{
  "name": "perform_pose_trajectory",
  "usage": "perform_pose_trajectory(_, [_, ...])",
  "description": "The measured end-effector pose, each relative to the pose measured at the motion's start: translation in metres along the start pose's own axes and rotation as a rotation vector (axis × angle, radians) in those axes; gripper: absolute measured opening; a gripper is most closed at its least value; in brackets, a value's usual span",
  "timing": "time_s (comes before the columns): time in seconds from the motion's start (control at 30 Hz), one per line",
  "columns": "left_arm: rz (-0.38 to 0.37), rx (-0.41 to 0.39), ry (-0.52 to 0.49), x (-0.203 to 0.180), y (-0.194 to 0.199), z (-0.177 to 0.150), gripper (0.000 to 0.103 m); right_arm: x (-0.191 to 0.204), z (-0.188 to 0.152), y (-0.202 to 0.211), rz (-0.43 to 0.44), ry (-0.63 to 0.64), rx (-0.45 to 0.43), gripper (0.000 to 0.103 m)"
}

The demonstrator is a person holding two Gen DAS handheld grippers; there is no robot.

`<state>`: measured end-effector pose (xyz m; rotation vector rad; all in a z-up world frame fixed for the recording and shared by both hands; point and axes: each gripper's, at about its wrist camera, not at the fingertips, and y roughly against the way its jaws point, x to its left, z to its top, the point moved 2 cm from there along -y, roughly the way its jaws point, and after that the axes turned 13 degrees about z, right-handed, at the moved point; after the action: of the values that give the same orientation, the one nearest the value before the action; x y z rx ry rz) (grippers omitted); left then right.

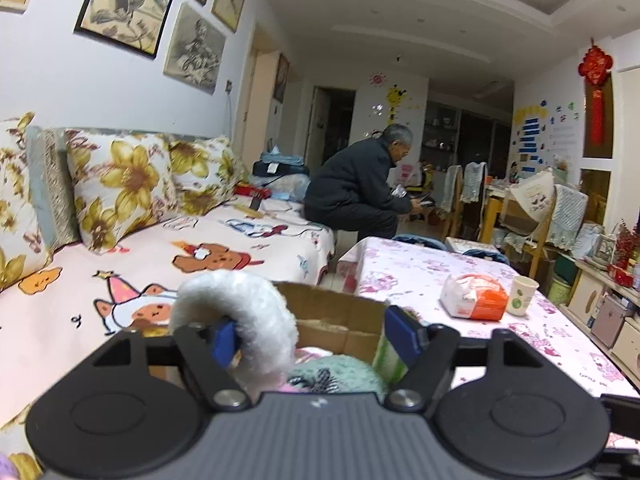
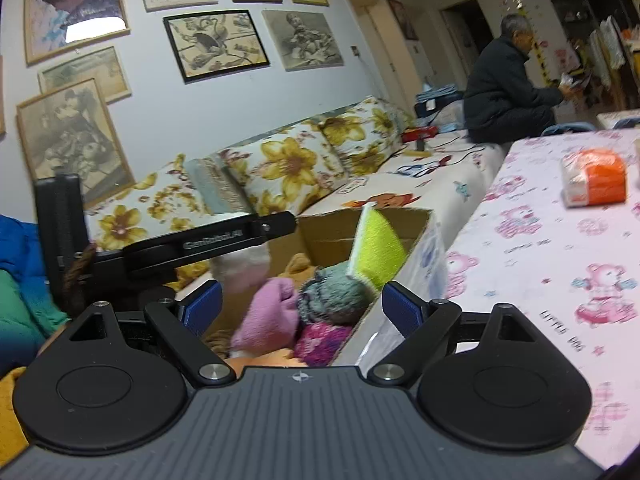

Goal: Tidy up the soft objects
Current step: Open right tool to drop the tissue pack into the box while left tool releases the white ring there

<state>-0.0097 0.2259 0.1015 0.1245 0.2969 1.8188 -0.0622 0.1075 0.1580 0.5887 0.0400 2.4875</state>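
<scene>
Between the spread left gripper [image 1: 316, 334] jaws: white fluffy fabric loop [image 1: 244, 316], unclamped, over brown cardboard box [image 1: 332, 312]. Light, limp; pinch its band. Right gripper [image 2: 301, 307] spread wide, empty

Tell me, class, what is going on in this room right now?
A person with two handheld grippers is sorting soft things into a cardboard box beside the sofa. The left gripper stands open, a white fluffy band against one finger. The right gripper is open and empty above the knitted items already inside.
</scene>
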Motion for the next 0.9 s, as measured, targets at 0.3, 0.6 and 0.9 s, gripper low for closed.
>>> perform_pose_trajectory(0.3, [0.011,-0.077,0.065,0.009,0.024,0.01,0.095,-0.015,-0.005,0.003,-0.14,-0.039,-0.007,0.103])
perform_pose_trajectory(0.6, [-0.075,-0.049,0.024,-0.004,0.026,0.009,0.098,-0.014,-0.007,0.005,-0.225,-0.085,-0.027,0.103])
perform_pose_trajectory(0.9, [-0.046,0.205,-0.232,-0.019,0.002,-0.005,0.102,-0.022,-0.002,0.012,-0.25,-0.092,-0.071,0.103])
